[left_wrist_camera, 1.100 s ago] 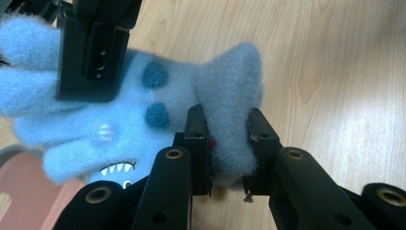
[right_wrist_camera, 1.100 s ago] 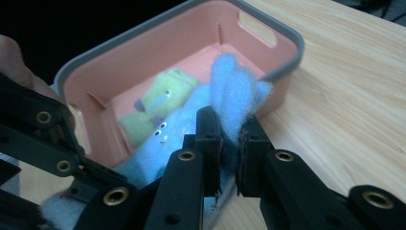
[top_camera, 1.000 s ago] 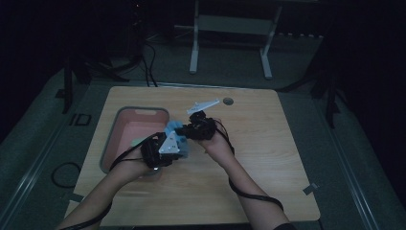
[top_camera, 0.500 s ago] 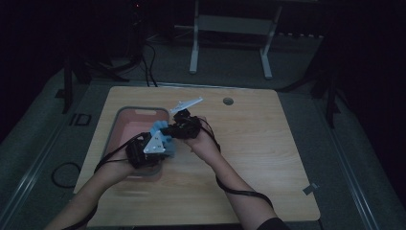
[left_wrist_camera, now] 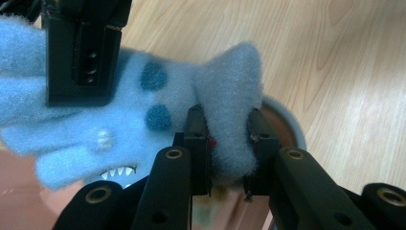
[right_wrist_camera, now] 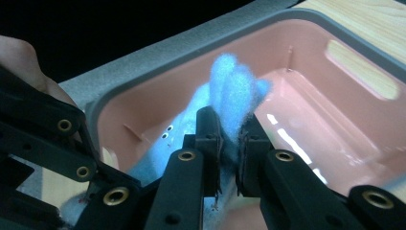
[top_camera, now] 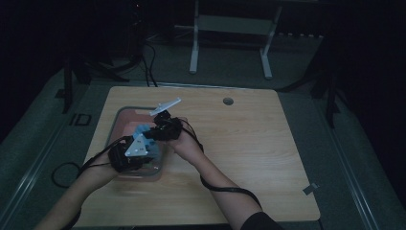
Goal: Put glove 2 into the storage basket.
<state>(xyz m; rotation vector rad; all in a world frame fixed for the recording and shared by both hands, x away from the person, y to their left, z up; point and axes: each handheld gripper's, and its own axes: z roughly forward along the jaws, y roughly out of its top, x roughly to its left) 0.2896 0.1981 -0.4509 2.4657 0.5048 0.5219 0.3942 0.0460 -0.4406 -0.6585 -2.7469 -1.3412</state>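
A fuzzy light-blue plush toy (top_camera: pixel 142 130) with dark blue spots and white teeth (left_wrist_camera: pixel 119 171) hangs between both grippers over the pink tray (top_camera: pixel 125 120). My left gripper (left_wrist_camera: pixel 227 120) is shut on a thick blue flap of the toy (left_wrist_camera: pixel 230 96). In the high view it (top_camera: pixel 145 145) sits over the tray's near end. My right gripper (right_wrist_camera: pixel 229 122) is shut on another tuft of the toy (right_wrist_camera: pixel 232 88); in the high view it (top_camera: pixel 156 132) comes in from the right. One of its black jaws shows at the top left of the left gripper view, pressed on the toy.
The tray has a grey rim (right_wrist_camera: pixel 158 62) and a glossy pink inside (right_wrist_camera: pixel 316 110), and lies on the left part of the wooden table (top_camera: pixel 249 143). A small round hole (top_camera: pixel 228 101) is near the table's far edge. A metal stand (top_camera: pixel 230 28) is on the floor beyond.
Both hands have carried the toy leftward, from the middle of the table to over the tray. Both grips look the same.
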